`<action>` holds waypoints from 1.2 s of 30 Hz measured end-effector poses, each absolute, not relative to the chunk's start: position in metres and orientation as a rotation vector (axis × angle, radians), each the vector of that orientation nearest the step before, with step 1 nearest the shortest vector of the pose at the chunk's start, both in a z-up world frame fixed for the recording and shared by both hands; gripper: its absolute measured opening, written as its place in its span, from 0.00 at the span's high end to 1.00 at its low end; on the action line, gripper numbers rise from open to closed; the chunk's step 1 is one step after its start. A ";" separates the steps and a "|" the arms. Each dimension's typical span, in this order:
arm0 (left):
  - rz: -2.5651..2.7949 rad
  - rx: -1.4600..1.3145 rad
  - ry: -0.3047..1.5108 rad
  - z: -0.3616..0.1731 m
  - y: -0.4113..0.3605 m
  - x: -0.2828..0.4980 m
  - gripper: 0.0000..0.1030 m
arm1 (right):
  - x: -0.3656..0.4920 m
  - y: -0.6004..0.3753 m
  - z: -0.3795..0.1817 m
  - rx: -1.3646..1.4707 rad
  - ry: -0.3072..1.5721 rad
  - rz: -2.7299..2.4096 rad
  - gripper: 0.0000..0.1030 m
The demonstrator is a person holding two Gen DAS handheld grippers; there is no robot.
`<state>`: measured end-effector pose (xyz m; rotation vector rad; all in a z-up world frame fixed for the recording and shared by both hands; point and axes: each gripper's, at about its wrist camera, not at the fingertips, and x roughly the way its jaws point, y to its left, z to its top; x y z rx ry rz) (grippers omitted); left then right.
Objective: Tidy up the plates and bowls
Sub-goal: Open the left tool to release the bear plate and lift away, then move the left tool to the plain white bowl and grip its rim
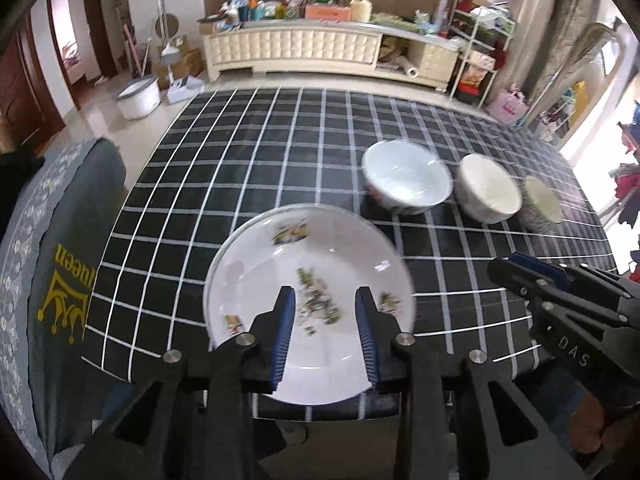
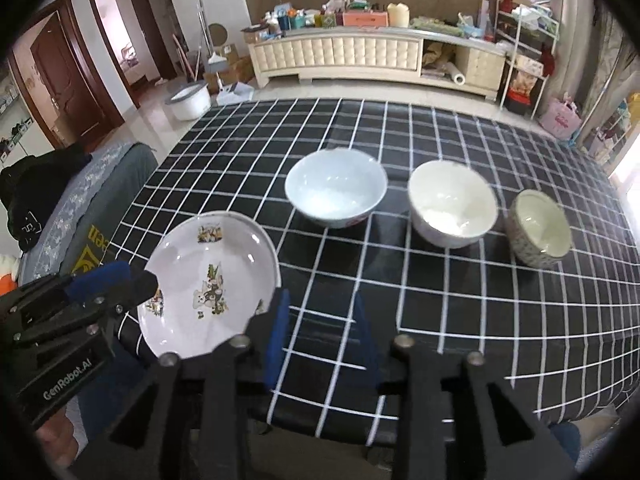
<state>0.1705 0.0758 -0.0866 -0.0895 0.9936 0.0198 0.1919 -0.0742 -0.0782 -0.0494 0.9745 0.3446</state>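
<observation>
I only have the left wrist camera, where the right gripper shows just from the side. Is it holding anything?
Observer: No. The right gripper is open, with nothing between its fingers.
Operator: Is it over the plate?
Observer: No. The plate lies to its left, and only the checked tablecloth shows between the fingers.
Operator: The two bigger bowls look jammed together here.
Observer: They stand apart. In the right wrist view, cloth shows between the bluish bowl and the cream bowl.

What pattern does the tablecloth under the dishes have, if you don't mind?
Black with a white grid, clearest in the right wrist view: tablecloth.
</observation>
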 end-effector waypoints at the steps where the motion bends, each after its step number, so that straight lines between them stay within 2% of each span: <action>1: 0.014 -0.088 0.985 -0.083 0.073 0.170 0.69 | 0.191 -0.078 -0.075 -0.045 0.966 0.341 0.52; 4: -0.011 -0.072 0.957 -0.070 0.060 0.168 0.62 | 0.189 -0.088 -0.064 -0.031 0.939 0.328 0.41; 6: -0.030 -0.055 0.932 -0.061 0.052 0.167 0.51 | 0.190 -0.094 -0.058 -0.030 0.922 0.322 0.38; 9: -0.056 -0.047 0.907 -0.051 0.042 0.167 0.41 | 0.191 -0.102 -0.048 -0.039 0.894 0.312 0.34; 12: -0.069 -0.042 0.890 -0.044 0.036 0.169 0.36 | 0.194 -0.107 -0.039 -0.055 0.866 0.308 0.29; 24: -0.060 -0.020 0.861 -0.024 0.031 0.208 0.36 | 0.234 -0.110 -0.020 -0.090 0.819 0.325 0.21; 36: -0.029 0.012 0.905 -0.040 0.042 0.267 0.32 | 0.293 -0.089 -0.050 -0.135 0.893 0.340 0.21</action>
